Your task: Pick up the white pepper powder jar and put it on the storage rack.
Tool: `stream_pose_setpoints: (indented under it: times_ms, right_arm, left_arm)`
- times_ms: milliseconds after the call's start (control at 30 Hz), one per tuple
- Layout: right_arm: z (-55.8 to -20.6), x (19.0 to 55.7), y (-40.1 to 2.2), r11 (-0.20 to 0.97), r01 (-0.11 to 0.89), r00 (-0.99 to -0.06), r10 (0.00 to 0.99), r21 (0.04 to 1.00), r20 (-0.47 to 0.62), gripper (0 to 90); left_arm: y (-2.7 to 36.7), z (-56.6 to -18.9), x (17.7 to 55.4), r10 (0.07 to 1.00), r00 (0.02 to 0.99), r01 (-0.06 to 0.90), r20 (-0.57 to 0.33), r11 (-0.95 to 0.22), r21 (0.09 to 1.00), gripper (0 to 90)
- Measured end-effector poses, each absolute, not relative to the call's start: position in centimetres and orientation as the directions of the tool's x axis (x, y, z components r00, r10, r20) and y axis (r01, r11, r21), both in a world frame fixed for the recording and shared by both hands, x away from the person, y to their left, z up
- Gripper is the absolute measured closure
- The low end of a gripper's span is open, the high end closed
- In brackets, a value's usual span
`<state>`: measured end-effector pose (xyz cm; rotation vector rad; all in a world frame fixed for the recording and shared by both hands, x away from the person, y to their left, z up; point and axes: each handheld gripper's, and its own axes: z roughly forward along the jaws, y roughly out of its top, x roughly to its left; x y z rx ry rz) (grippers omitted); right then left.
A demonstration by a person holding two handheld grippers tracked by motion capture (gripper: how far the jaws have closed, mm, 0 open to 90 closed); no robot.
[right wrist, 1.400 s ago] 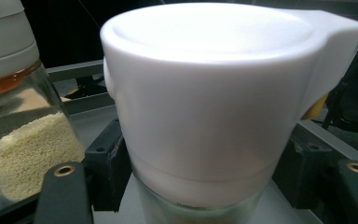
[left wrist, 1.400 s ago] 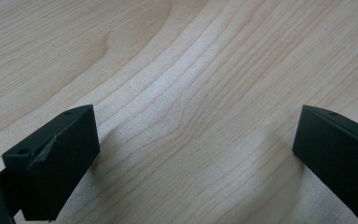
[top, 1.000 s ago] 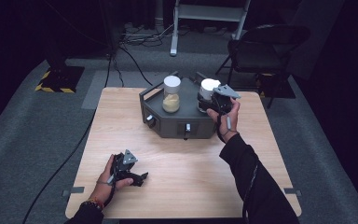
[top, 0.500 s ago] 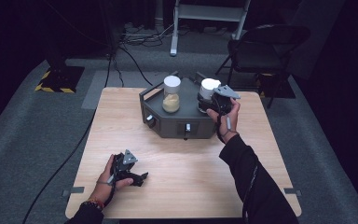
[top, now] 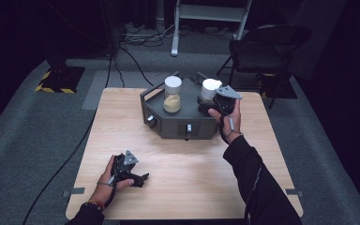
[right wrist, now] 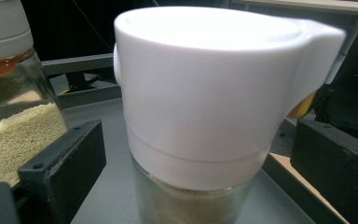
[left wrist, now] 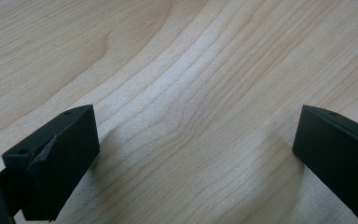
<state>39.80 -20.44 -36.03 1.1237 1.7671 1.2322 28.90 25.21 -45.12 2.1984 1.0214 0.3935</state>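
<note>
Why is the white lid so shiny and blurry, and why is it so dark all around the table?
In the right gripper view the white lid sits very close, so light glares off it and its edges go soft. In the high view light falls on the table, while the room behind stays dark.

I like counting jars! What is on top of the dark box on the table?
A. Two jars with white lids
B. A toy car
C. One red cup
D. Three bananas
A: two jars stand on the dark box, the left jar with pale grains inside and the right jar between the open jaws of the right gripper.
</note>
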Motion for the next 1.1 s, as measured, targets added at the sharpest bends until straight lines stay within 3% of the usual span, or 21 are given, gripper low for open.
stream_pose_setpoints:
  times_ms: [300,1100]
  right_arm:
    - [-35.8,38.6,-21.7,0.187,0.216,-0.417,0.905,0.958,-0.083,3.1]
    - [-36.8,32.4,-24.2,0.357,0.014,-0.447,0.838,0.934,-0.314,3.1]
  left_arm:
    - [25.2,-45.1,28.9,0.762,0.648,0.559,-0.009,-0.467,0.685,0.0]
    - [25.2,-45.1,28.9,0.762,0.647,0.559,-0.009,-0.467,0.685,0.0]
